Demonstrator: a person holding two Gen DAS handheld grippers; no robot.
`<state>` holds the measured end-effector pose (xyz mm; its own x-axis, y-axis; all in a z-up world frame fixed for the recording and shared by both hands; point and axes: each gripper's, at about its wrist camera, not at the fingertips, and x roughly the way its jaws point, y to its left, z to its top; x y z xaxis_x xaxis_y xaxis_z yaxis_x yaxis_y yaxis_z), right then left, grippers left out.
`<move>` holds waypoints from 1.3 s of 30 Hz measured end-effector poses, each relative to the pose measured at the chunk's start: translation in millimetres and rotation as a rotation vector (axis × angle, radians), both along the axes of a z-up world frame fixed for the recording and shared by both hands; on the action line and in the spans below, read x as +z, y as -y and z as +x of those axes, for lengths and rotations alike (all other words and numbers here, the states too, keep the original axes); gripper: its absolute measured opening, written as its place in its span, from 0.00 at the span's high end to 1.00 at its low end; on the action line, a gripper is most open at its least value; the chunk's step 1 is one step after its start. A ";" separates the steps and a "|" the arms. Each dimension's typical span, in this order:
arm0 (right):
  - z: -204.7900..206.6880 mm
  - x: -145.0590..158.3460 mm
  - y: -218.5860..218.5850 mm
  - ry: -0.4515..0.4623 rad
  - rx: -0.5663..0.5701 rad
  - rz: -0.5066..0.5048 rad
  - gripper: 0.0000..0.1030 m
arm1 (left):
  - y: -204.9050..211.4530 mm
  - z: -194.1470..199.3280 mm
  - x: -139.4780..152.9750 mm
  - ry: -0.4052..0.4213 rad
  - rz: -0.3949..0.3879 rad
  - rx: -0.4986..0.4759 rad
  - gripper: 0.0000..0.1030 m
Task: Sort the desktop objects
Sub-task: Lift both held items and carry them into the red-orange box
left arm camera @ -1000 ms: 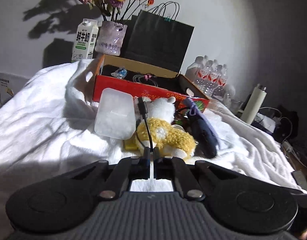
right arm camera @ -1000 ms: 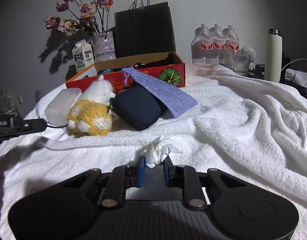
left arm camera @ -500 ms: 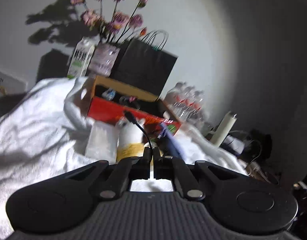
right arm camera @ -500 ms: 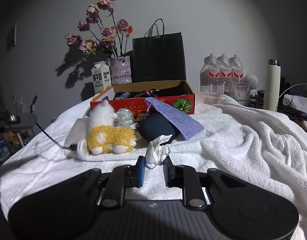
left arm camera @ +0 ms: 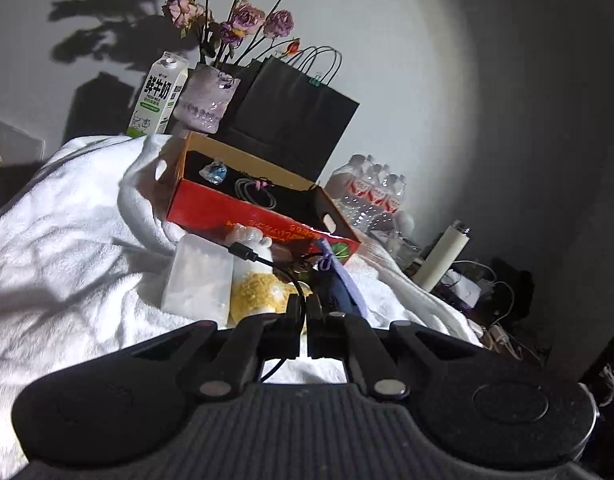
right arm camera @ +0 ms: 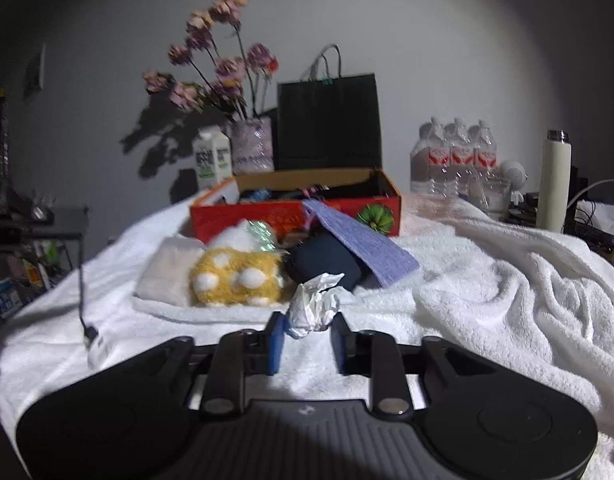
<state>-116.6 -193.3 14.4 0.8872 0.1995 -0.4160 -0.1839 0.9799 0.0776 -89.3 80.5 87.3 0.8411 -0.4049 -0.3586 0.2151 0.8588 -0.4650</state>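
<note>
My left gripper [left arm camera: 305,309] is shut on a thin black cable [left arm camera: 285,270]; its plug end [left arm camera: 243,251] sticks up ahead of the fingers. The cable's other end hangs at the left of the right wrist view with a white charger [right arm camera: 100,347] on the towel. My right gripper [right arm camera: 307,334] is shut on a crumpled white tissue [right arm camera: 313,304], held above the towel. Ahead lie a yellow and white plush toy [right arm camera: 237,276], a white pouch [left arm camera: 199,276], a dark blue case [right arm camera: 325,262] and a purple cloth bag [right arm camera: 359,246], in front of the red cardboard box [right arm camera: 267,220].
A white towel [right arm camera: 487,280] covers the surface. Behind the box stand a milk carton [left arm camera: 159,94], a vase of dried flowers [left arm camera: 207,100] and a black paper bag [right arm camera: 327,120]. Water bottles [right arm camera: 455,156], a glass and a white flask [right arm camera: 553,184] are at the right.
Both grippers have risen. The left one lifted the cable, so its charger end now hangs at the towel's left edge. The right one lifted the tissue off the towel.
</note>
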 end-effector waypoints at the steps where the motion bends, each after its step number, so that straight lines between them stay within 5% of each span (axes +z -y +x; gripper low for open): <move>1: 7.1 -4.1 -2.9 -0.041 -0.013 -0.023 0.47 | 0.3 2.7 -1.4 -0.008 -0.007 -0.003 0.97; 4: 3.3 -7.9 -19.0 0.007 -0.032 -0.103 0.42 | 2.8 7.4 -2.2 -0.026 -0.041 -0.028 0.97; 6: -3.5 -2.8 -39.4 0.044 0.096 -0.117 0.42 | 4.5 9.0 0.1 -0.022 -0.058 -0.052 0.97; 9: 4.0 2.2 -77.6 -0.007 0.348 -0.026 0.44 | 7.6 10.4 3.0 -0.013 -0.064 -0.064 0.97; 11: 16.7 -2.8 -108.3 -0.038 0.414 -0.038 0.49 | 9.1 10.4 4.1 -0.017 -0.060 -0.057 0.97; 13: 31.4 -13.4 -132.7 -0.078 0.379 -0.097 0.84 | 6.6 7.8 5.6 -0.014 -0.058 -0.033 0.97; 22: 21.1 -18.6 -118.4 -0.082 0.345 -0.136 0.86 | -17.9 -16.2 34.3 0.136 0.007 0.103 0.98; 27: 7.5 7.6 -76.9 -0.057 0.278 -0.033 0.91 | -17.6 -0.5 33.3 0.059 0.032 0.083 0.97; 34: 30.9 56.2 -6.2 0.017 0.186 0.088 0.91 | -11.3 46.6 50.9 0.022 0.182 0.063 0.97; 39: 110.1 101.8 28.0 0.049 0.155 0.073 0.91 | -2.7 130.0 88.7 0.009 0.227 0.002 0.97</move>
